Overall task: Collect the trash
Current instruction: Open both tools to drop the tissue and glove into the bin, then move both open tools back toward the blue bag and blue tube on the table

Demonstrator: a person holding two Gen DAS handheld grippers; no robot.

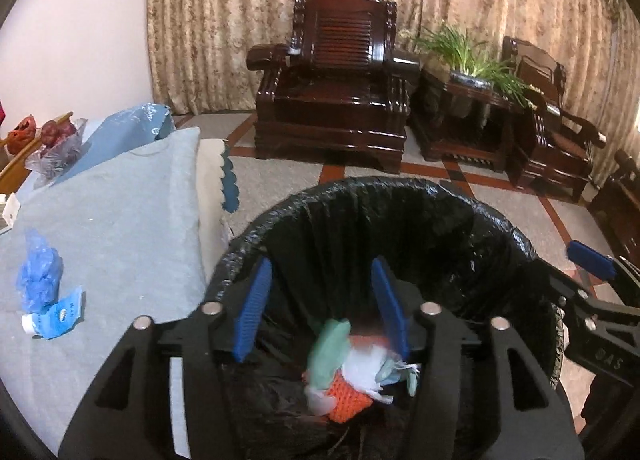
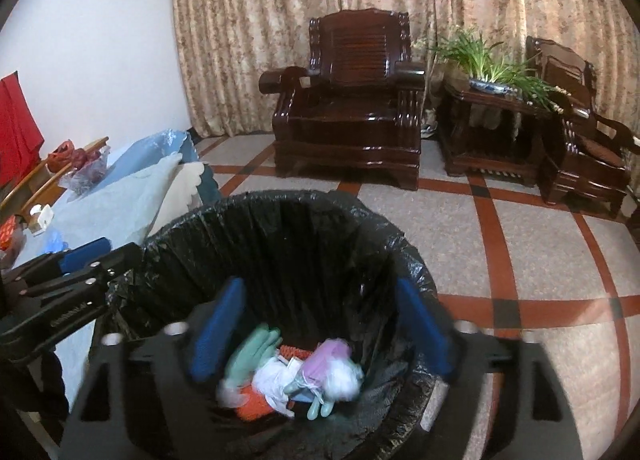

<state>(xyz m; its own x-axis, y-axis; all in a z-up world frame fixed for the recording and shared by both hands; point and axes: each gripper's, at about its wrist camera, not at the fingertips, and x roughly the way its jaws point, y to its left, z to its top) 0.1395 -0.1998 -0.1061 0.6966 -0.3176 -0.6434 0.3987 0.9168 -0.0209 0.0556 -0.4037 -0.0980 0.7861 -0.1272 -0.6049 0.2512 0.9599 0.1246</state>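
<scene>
in the left wrist view, our left gripper (image 1: 324, 308) hangs released over the black-lined bin (image 1: 500, 220) at lower centre, nothing between its blue pads. inside lie a green glove (image 1: 330, 352), white paper (image 1: 370, 366) and an orange knit piece (image 1: 350, 396). at lower left, a blue crumpled bag (image 1: 38, 272) and a blue tube (image 1: 56, 318) lie on the table (image 1: 120, 228); its print is unreadable.

in the right wrist view, our right gripper (image 2: 322, 328) is spread wide and empty over the bin (image 2: 280, 204); a purple-and-white wad (image 2: 334, 368) is blurred atop the green glove (image 2: 250, 354).
</scene>
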